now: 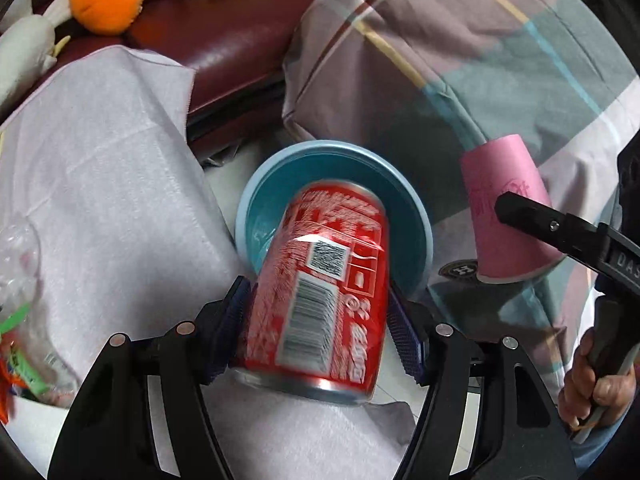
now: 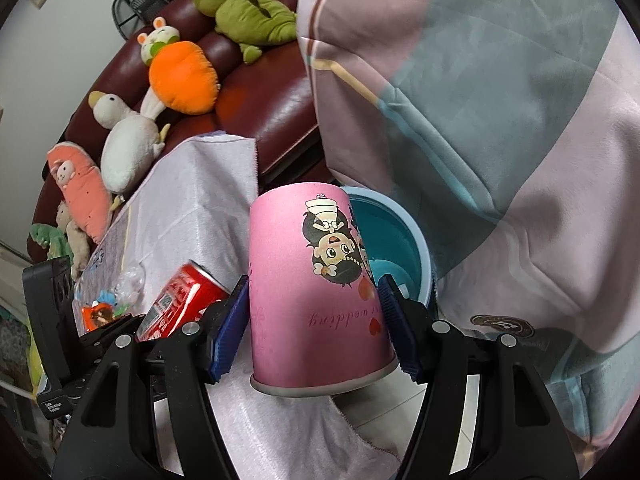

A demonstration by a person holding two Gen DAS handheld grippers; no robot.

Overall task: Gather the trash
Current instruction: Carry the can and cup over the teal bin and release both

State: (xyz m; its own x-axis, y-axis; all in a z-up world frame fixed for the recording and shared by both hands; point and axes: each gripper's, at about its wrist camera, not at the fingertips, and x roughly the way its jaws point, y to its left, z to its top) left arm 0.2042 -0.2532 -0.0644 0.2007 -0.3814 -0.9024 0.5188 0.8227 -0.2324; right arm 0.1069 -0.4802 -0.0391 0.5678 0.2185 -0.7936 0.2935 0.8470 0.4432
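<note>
The left gripper (image 1: 318, 334) is clamped on a red soda can (image 1: 320, 288), its blue ribbed pads (image 1: 236, 332) pressed to the can's two sides. The can is tilted, its far end leaning over the near rim of the blue bin (image 1: 416, 216), so it hangs at the bin's edge and partly above its opening. Its print is blurred, though a barcode and a square code show on the side facing the camera.

The right gripper (image 2: 314, 326) grips a pink paper cup (image 2: 308, 288) held upside down, mouth toward the camera, with a cartoon couple printed on it. Seen from the right wrist, the cup sits in front of the blue bin (image 2: 404, 236) and hides most of its left part; the can (image 2: 180, 300) shows to the left of the bin, in the other claw.

To the left of the bin, a pale lilac cloth (image 1: 108, 168) covers a table and hangs down toward the floor. On it, far from the bin, lie a crumpled clear plastic bottle (image 1: 24, 280) and bright wrappers (image 2: 100, 312).

To the right of the bin and above it hangs a pink, teal and mauve checked blanket (image 1: 460, 60). Behind the bin stands a dark red leather sofa (image 2: 272, 96) carrying plush toys: an orange carrot (image 2: 182, 78), a white duck (image 2: 124, 140) and a green frog (image 2: 248, 12).
</note>
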